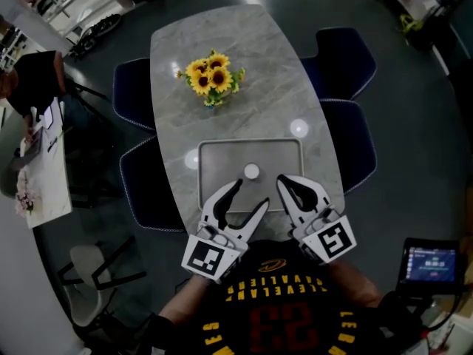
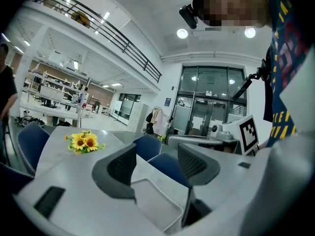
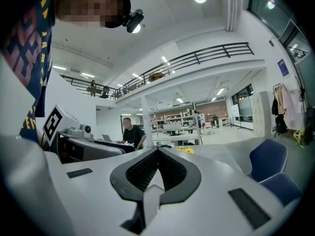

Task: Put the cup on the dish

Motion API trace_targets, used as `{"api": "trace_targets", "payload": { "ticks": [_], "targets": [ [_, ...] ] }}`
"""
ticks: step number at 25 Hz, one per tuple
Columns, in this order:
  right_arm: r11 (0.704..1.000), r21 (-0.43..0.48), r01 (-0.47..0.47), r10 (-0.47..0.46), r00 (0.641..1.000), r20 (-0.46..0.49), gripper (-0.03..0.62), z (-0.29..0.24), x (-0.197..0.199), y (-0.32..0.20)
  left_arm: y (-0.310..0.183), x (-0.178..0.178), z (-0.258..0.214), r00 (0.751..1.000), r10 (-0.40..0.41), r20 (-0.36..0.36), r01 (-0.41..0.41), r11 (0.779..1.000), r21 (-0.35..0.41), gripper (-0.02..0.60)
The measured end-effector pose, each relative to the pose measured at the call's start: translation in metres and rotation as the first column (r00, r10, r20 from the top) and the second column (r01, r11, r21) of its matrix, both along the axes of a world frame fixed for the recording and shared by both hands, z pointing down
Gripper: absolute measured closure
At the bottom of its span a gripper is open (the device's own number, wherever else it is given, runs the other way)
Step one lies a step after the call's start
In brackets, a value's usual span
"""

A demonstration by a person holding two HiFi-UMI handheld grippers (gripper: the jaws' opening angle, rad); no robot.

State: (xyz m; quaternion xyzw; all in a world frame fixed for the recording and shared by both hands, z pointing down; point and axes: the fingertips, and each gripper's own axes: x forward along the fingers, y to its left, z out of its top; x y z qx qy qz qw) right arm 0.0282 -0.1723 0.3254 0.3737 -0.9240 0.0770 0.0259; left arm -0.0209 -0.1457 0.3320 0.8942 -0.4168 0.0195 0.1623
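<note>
A grey rectangular tray (image 1: 214, 161) lies on the marble table (image 1: 244, 65) just in front of me. A small white round spot (image 1: 252, 171) shows on the tray; I cannot tell whether it is a cup or glare. My left gripper (image 1: 250, 196) hovers over the tray's near edge, open, with nothing between its jaws. In the left gripper view, the left gripper (image 2: 156, 163) frames the bare tray (image 2: 157, 200). My right gripper (image 1: 284, 180) hangs over the tray's near right corner. In the right gripper view, the right gripper (image 3: 157, 156) is shut on nothing.
A bunch of sunflowers (image 1: 212, 78) stands mid-table and also shows as sunflowers (image 2: 84, 141) in the left gripper view. Blue chairs (image 1: 347, 58) flank both long sides. Two bright round spots (image 1: 298, 128) lie on the tabletop. A person (image 3: 132, 132) sits at a desk to the left.
</note>
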Motion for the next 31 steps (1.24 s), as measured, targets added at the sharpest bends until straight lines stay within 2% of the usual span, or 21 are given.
{"api": "trace_targets", "payload": {
  "ticks": [31],
  "targets": [
    [1.000, -0.007, 0.000, 0.000, 1.000, -0.006, 0.586, 0.0021, 0.0008, 0.0026, 0.0025, 0.0003, 0.0070, 1.000, 0.005, 0.012, -0.005, 1.000, -0.014, 0.316]
  ]
}}
